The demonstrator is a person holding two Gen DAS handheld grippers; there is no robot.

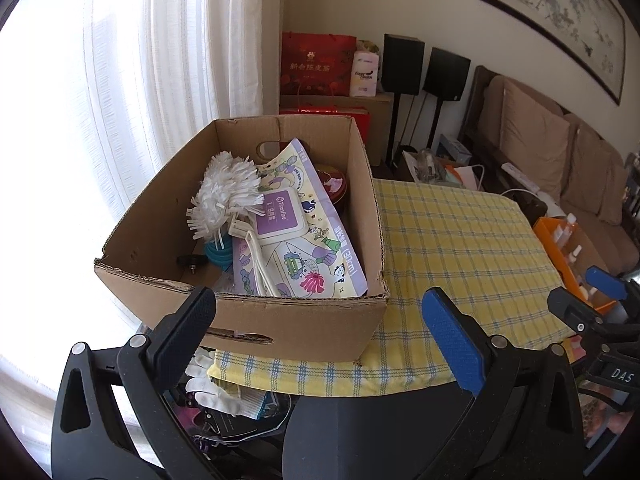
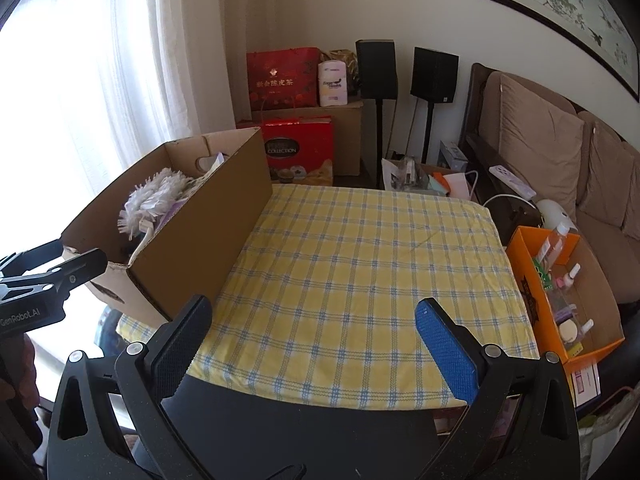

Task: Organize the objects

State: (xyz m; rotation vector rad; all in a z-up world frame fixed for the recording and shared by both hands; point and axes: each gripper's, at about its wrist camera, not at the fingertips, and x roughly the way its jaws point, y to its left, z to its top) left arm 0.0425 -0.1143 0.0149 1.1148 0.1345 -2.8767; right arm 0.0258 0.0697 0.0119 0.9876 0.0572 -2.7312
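A brown cardboard box (image 1: 320, 328) stands on the left of a table under a yellow checked cloth (image 1: 460, 240). Inside lie a white fringed duster (image 1: 228, 196), a purple-lidded wipes pack (image 1: 280, 216), a cartoon-printed pouch (image 1: 316, 264), a teal coil (image 1: 220, 254) and a dark red tin (image 1: 334, 182). My left gripper (image 1: 320, 328) is open in front of the box's near wall, nothing between its fingers. My right gripper (image 2: 316, 336) is open over the cloth's (image 2: 360, 272) front edge, right of the box (image 2: 192, 252). The duster (image 2: 152, 200) shows above the rim.
An orange box (image 2: 532, 280) of small bottles sits off the table's right edge, by a brown sofa (image 2: 560, 152). Red gift bags (image 2: 284, 80), a carton and two black speakers (image 2: 434, 76) stand behind. White gloves (image 1: 208, 380) and clutter lie below the table's front left. A curtained window fills the left.
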